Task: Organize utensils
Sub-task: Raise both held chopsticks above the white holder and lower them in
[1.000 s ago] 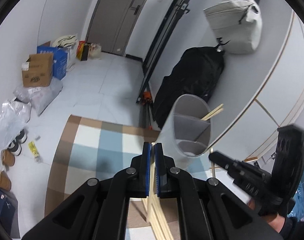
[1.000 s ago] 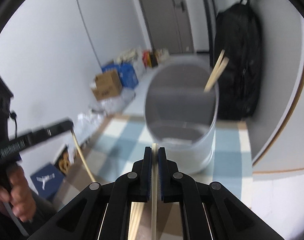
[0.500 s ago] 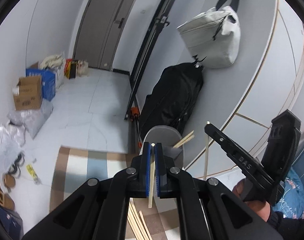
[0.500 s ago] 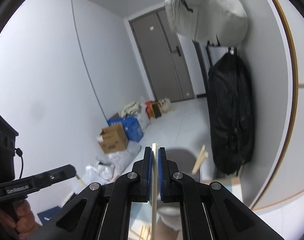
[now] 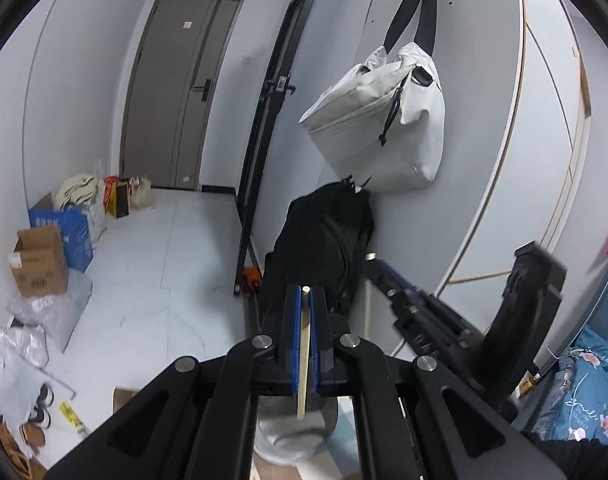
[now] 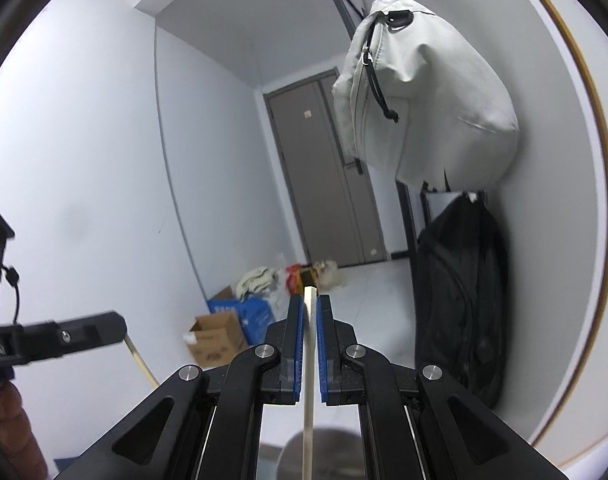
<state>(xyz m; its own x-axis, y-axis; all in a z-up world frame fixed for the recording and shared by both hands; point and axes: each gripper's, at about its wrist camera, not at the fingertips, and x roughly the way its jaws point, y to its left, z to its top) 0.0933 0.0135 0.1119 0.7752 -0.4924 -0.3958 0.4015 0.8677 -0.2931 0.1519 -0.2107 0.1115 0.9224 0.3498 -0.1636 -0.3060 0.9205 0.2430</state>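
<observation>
My left gripper (image 5: 305, 294) is shut on a pale wooden chopstick (image 5: 304, 360) that hangs down between the blue pads over the grey utensil holder (image 5: 295, 436) at the bottom of the left wrist view. My right gripper (image 6: 310, 304) is shut on another chopstick (image 6: 308, 400), which points down at the grey holder's rim (image 6: 324, 452). The right gripper also shows in the left wrist view (image 5: 378, 270), with its chopstick (image 5: 366, 308) hanging below. The left gripper shows at the left of the right wrist view (image 6: 119, 330), with its chopstick (image 6: 141, 364).
A white bag (image 5: 384, 128) hangs on the wall above a black backpack (image 5: 324, 248). Cardboard and blue boxes (image 5: 39, 264) and plastic bags line the left wall. A grey door (image 5: 175, 92) is at the far end. Blue bedding (image 5: 580, 396) lies at the right.
Both grippers have risen and tilted up with their chopsticks. The holder has dropped from the middle of both views to the bottom edge, and the checked mat is out of view.
</observation>
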